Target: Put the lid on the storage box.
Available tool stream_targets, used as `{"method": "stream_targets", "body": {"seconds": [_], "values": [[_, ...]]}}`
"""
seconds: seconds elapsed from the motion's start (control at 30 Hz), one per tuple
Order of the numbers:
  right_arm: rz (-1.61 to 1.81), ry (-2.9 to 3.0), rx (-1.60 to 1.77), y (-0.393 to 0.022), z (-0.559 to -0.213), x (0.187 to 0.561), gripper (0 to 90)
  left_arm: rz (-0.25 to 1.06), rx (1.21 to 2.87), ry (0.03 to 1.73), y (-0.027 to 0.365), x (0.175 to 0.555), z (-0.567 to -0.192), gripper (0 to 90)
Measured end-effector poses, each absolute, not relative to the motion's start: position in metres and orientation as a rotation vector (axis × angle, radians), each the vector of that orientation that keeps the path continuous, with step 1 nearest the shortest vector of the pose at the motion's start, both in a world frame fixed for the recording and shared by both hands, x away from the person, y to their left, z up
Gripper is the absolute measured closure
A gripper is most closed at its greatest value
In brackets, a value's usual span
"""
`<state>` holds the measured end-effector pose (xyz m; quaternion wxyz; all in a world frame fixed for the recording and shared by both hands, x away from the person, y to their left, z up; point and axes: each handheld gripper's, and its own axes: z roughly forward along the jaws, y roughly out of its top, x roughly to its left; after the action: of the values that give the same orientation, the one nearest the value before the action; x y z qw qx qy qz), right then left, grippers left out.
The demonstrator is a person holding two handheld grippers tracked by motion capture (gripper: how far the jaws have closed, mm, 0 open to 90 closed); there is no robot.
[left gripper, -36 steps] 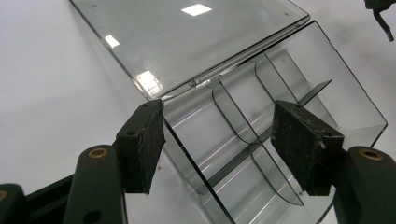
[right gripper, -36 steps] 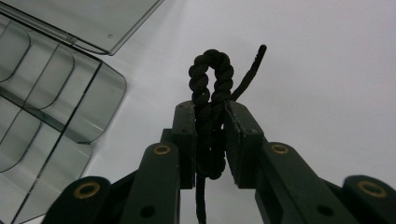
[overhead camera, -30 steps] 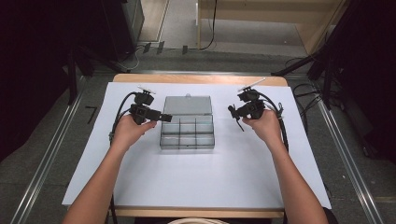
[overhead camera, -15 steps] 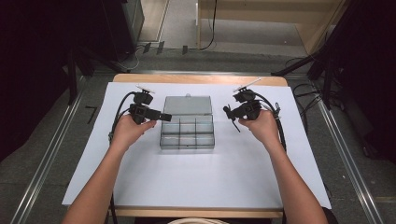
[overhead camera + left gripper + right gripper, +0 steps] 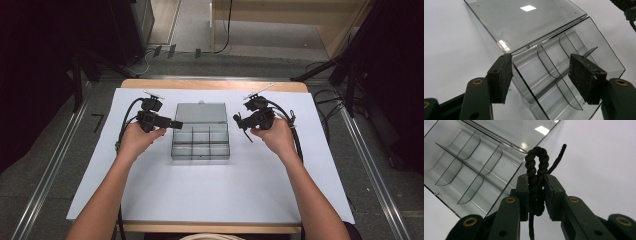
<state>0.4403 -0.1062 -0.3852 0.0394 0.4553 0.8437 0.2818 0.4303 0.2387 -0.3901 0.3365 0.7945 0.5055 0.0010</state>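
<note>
A clear plastic compartment box (image 5: 200, 156) lies open mid-table, its lid (image 5: 200, 112) flat behind it. My left gripper (image 5: 176, 122) reaches the box's left side. In the left gripper view it (image 5: 542, 77) is open, with the box's side wall (image 5: 524, 82) and hinge corner between the jaws and the pads apart from the plastic. My right gripper (image 5: 238, 121) hovers just right of the box, shut on a black twisted cord (image 5: 537, 160). The cord's loop sticks out past the pads and an end dangles below (image 5: 247, 135). The compartments (image 5: 461, 157) look bare.
A white sheet (image 5: 210, 195) covers the wooden table (image 5: 210, 85), with open room in front of the box and to both sides. Black cables (image 5: 125, 120) trail from each gripper. Dark stands and rails flank the table on the floor.
My right gripper has drifted a little left toward the box with the cord still in it. The left gripper and the box have kept still.
</note>
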Motion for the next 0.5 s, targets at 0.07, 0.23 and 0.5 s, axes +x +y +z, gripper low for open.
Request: {"method": "stream_targets", "body": {"seconds": [0.07, 0.23, 0.5], "values": [[0.865, 2.591, 1.386, -0.105, -0.385, 0.44, 76.5, 0.002, 2.068, 1.313, 0.238, 0.43, -0.389, 37.0], [0.866, 2.6, 1.379, -0.101, -0.385, 0.438, 76.4, 0.021, 2.082, 1.306, 0.238, 0.43, -0.384, 36.9], [0.867, 2.62, 1.34, -0.091, -0.385, 0.433, 76.4, 0.019, 2.075, 1.314, 0.241, 0.431, -0.384, 36.9]]}}
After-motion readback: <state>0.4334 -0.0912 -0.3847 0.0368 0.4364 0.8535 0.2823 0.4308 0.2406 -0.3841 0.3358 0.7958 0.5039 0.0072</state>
